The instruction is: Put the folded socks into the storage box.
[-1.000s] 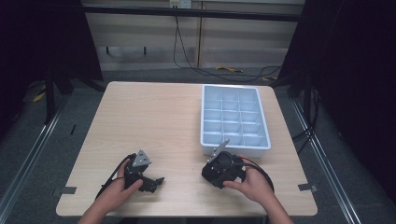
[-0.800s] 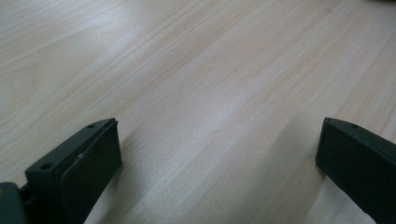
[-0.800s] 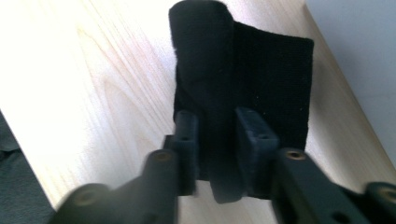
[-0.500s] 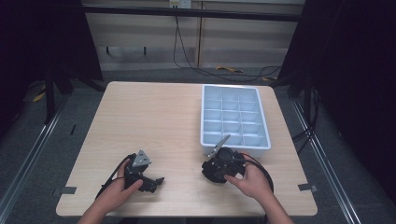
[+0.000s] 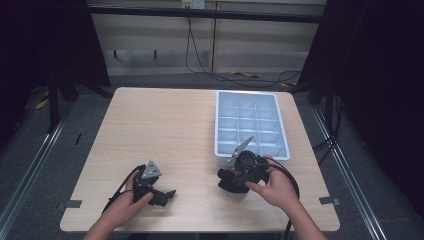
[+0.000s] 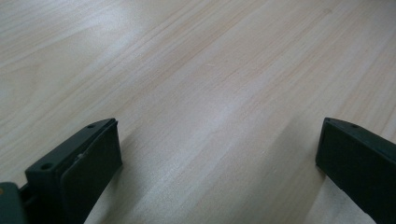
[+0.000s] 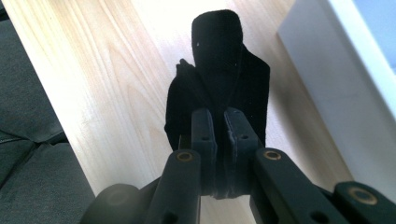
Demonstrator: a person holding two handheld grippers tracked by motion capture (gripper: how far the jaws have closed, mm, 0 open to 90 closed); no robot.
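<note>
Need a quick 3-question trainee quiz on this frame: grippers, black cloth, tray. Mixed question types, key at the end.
1. True or false: the left gripper is clamped on a thing.
2. What does the right gripper hold? A) a white cup B) a black cloth C) a cable
3. On which side of the table, seen from the high view, does the compartment tray sit?

Key:
1. False. Its jaws stand wide apart over bare wood.
2. B. Its jaws have just closed on the black cloth, beside the tray's near left corner.
3. The right side, toward the far edge.

Left claw wide open – bare wood table below.
</note>
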